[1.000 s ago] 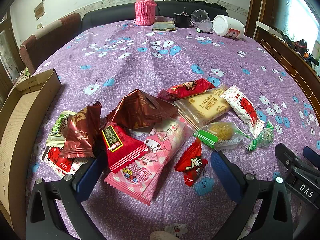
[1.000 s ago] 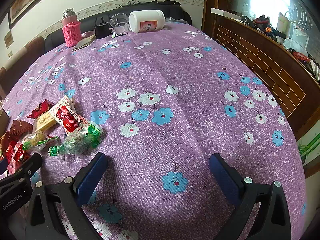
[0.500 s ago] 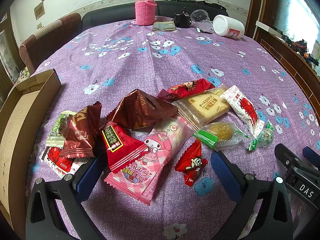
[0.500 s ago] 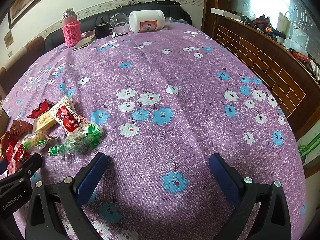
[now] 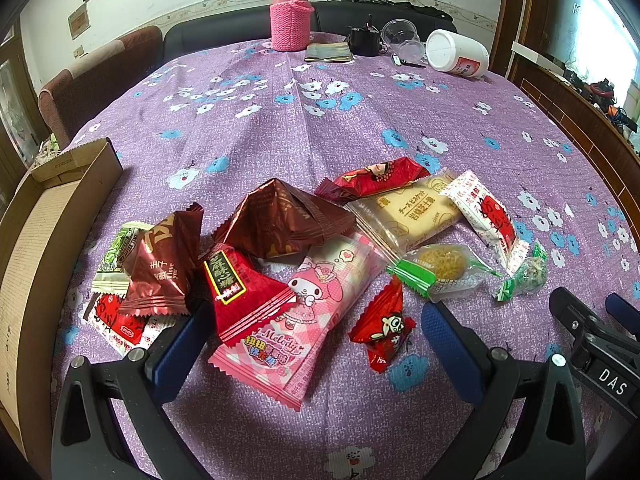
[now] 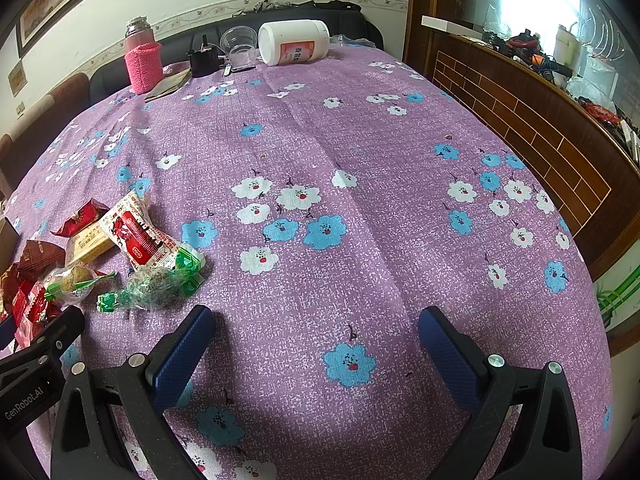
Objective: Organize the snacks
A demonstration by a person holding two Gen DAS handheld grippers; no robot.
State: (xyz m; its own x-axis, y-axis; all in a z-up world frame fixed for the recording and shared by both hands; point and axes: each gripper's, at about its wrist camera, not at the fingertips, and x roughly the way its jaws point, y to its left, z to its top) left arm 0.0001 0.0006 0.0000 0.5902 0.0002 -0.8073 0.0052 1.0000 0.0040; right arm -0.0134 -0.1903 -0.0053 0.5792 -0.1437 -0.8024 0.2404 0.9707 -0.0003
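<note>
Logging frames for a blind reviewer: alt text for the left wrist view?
The open left hand-held gripper hovers over a pile of wrapped snacks, its fingers either side of a pink My Melody packet, on a purple floral tablecloth. An open cardboard box sits at left.

Pink-sleeved flask (image 5: 290, 20) stands behind toppled white jar (image 5: 456, 58).

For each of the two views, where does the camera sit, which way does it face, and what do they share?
Left wrist: sits behind the open left gripper, facing the snack pile, pink packet between its fingers; cardboard box at left.
Right wrist: sits behind the open right gripper, facing bare tablecloth; snacks at left.
Shared: green-wrapped ball, white jar, pink bottle.
</note>
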